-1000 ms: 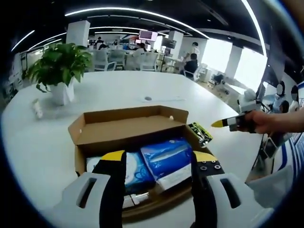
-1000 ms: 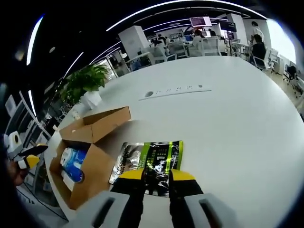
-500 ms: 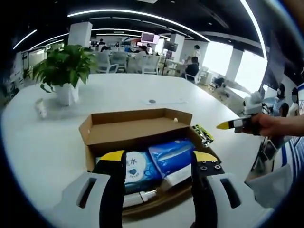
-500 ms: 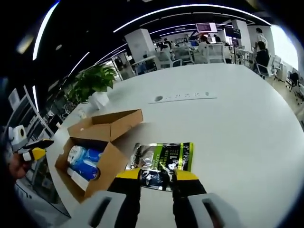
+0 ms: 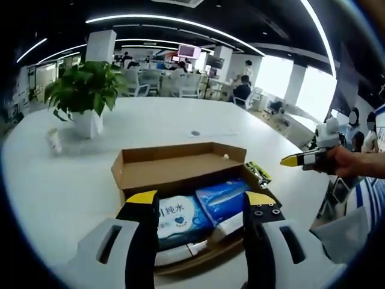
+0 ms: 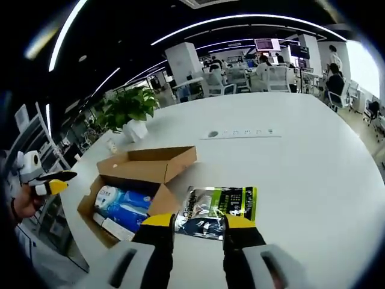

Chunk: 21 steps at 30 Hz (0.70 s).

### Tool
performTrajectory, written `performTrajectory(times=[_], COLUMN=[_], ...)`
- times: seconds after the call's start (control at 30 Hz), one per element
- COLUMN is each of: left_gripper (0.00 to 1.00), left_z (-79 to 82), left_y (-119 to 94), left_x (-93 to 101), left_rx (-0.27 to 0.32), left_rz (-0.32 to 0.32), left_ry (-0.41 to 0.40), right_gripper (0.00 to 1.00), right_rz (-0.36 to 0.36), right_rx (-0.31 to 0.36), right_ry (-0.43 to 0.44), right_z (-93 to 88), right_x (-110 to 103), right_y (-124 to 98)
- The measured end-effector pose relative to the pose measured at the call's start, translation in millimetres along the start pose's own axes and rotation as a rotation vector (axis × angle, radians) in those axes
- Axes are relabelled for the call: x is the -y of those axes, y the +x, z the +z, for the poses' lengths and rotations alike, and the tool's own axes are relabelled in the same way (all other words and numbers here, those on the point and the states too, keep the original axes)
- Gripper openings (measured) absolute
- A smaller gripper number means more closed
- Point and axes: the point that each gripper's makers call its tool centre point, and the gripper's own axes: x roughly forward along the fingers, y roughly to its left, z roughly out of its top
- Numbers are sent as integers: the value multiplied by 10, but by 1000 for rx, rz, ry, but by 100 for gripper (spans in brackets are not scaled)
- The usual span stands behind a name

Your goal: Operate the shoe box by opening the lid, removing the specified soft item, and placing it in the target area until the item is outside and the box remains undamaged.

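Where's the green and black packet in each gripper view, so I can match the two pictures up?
Left gripper view: the green and black packet peeks out right of centre, just past the open shoe box, on its far right side.
Right gripper view: the packet lies flat, low and centre, just beyond the right gripper, beside the box.
Shared landmark: the potted plant beyond the box.

I see a bright room: curved ceiling light strips [image 5: 180, 15] and blown-out windows [image 5: 316, 84] glare on the white tabletop [image 6: 313, 174]. Fisheye bending warps the edges; shadows stay soft, focus fairly sharp.
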Motion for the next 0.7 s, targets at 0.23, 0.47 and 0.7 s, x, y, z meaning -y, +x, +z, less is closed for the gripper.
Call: performTrajectory(times=[0.23, 0.47, 0.7], left_gripper=[56, 57, 57], left_z=[12, 18, 46], left_y=[-71, -116, -181], left_x=[-99, -178, -171], left_rx=[3, 3, 8], left_rz=[-6, -13, -22], left_ry=[2, 3, 12], right_gripper=[32, 35, 37], right_rz=[16, 25, 44], right_rx=[9, 18, 30], right_ry=[-22, -35, -56], right_z=[-12, -11, 0], right_x=[-174, -296, -490], right_y=[-76, -114, -142])
